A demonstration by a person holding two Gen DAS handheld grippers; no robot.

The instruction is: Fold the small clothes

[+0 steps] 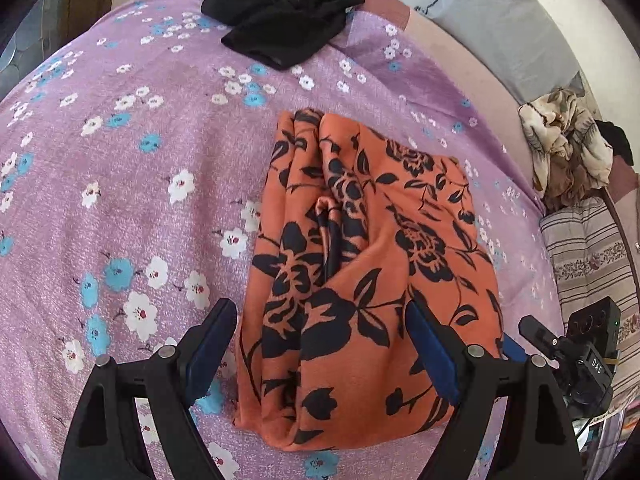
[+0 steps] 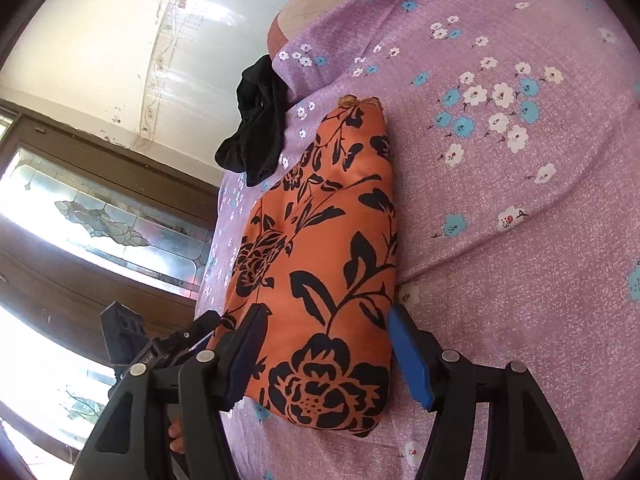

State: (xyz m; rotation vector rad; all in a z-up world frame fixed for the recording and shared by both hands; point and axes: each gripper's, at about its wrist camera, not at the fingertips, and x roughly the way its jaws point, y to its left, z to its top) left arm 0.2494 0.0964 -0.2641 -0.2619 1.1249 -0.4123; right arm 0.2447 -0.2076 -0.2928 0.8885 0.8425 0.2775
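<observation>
An orange garment with a black flower print (image 1: 360,264) lies folded into a long bundle on the purple flowered bedsheet (image 1: 120,160). My left gripper (image 1: 320,320) hovers over its near end, open, with one finger on each side and the cloth beneath the gap. The right wrist view shows the same orange garment (image 2: 320,264) running away from the camera. My right gripper (image 2: 328,316) straddles its near end, open, its blue pads (image 2: 412,360) beside the cloth edges without pinching them.
A crumpled black garment (image 1: 280,16) lies at the far edge of the bed, the same black garment (image 2: 256,128) seen beyond the orange one. A beige patterned cloth heap (image 1: 568,152) and a striped cushion (image 1: 592,256) sit to the right. A stained-glass window (image 2: 100,216) stands off the bed's side.
</observation>
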